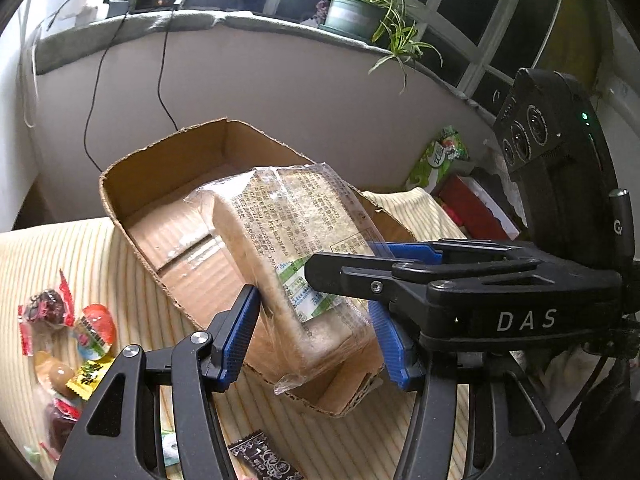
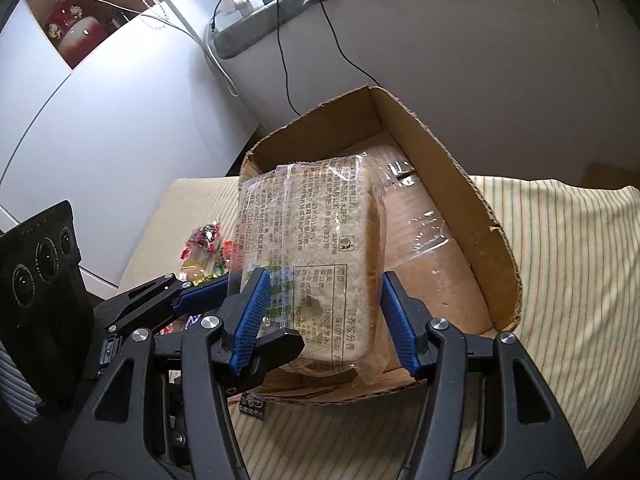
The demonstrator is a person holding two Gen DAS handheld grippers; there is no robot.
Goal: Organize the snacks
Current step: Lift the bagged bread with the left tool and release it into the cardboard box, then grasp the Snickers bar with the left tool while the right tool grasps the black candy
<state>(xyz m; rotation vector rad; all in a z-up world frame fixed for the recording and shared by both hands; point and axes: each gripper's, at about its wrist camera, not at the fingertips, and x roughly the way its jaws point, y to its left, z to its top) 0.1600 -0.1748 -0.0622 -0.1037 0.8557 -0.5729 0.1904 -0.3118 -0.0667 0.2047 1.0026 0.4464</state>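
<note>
- Resting between both grippers, a bread loaf (image 1: 288, 256) in clear plastic wrap was held tilted above an open cardboard box (image 1: 168, 184).
- Loaf: pale tan sliced bread, block-shaped; wrap printed with dense black text, a nutrition table and a green-and-white label; loose crinkled film at both ends.
- Left gripper (image 1: 316, 336): black frame, blue ribbed pads; jaws clamped on the loaf's lower end, one pad on each side.
- Right gripper (image 2: 324, 316): same make; jaws clamped across the loaf's near end, pads pressing the wrap.
- Box: brown corrugated card, ragged torn rim, taped floor, nothing else visible inside; it sat on a cream striped cloth (image 1: 72, 256).
- Small wrapped sweets (image 1: 68, 336), red, yellow and brown, lay on the cloth left of the box.
- Dark patterned sachet (image 1: 264, 458) lay on the cloth near the box's front edge.
</note>
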